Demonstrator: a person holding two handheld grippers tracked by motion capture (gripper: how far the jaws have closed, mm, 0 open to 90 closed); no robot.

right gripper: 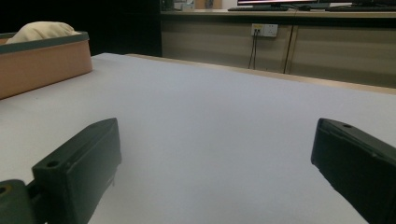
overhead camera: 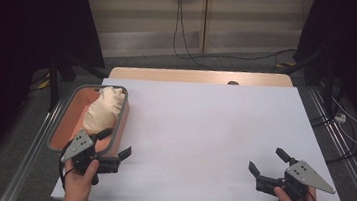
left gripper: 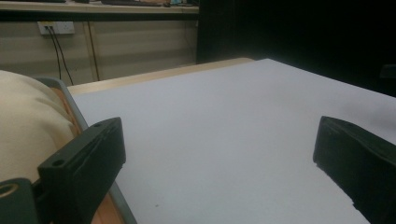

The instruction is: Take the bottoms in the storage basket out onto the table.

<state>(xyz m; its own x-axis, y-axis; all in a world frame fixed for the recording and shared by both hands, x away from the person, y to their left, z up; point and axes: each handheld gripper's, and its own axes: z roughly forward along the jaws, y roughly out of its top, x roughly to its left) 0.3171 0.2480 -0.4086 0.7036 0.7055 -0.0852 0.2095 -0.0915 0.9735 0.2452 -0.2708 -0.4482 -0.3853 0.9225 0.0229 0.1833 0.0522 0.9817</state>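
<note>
Holding my left gripper [overhead camera: 115,143] spread wide at the near corner of the bin [overhead camera: 62,116], I judge it staged to reach the cream cloth bundle [overhead camera: 102,110] lying inside, one jaw over the rim beside the cloth, touching nothing. My right gripper [overhead camera: 266,164] hangs equally spread over the white table sheet [overhead camera: 203,133], well apart from the bin, likely waiting to receive

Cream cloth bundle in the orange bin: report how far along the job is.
Done: nothing visibly; the cream cloth bundle lies in the orange grey-rimmed bin. In hand: the left claw, open, hovers at the bin's near corner. Left: gripping the bundle; the right claw is open over the white tabletop.
</note>
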